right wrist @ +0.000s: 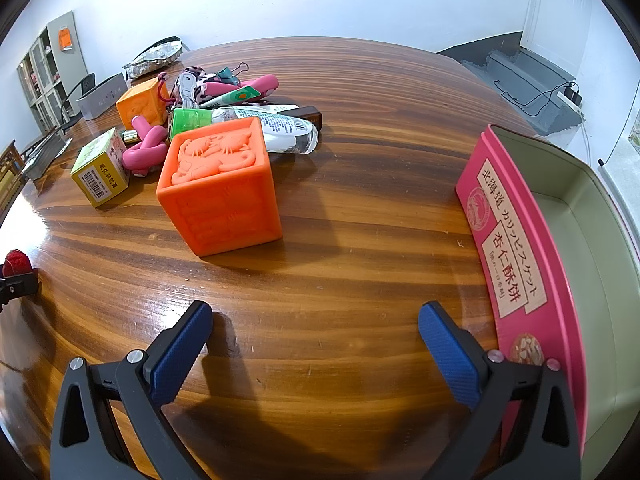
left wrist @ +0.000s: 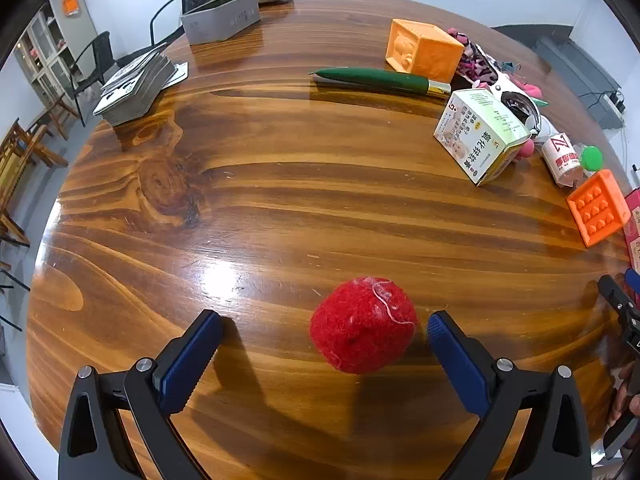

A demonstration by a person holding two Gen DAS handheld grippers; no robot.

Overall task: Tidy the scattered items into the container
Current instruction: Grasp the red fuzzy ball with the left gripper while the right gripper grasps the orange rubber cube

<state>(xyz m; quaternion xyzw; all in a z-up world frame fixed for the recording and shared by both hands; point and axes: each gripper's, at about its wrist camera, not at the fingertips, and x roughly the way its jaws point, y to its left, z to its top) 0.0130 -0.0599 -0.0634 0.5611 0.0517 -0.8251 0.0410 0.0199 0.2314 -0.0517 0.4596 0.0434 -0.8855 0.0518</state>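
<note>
Red felt ball (left wrist: 363, 325) sits low centre in my left wrist view on the wooden table (left wrist: 280, 200), between the left gripper (left wrist: 325, 325) jaws, which stand wide apart, pads not touching it. Right gripper (right wrist: 316, 322) is spread wide over bare wood, nothing between; the pink biscuit tin (right wrist: 516, 248) lies open at right frame edge. Orange embossed cube (right wrist: 220, 188) is centre-left, with yellow-green medicine box (right wrist: 102, 172) and toy pile upper left.

An office-like room. White walls, a glass-door cabinet (left wrist: 38, 56) and black chairs (left wrist: 94, 60) surround a large wooden table (left wrist: 280, 200). A power strip (right wrist: 570, 98) lies on a grey step.
</note>
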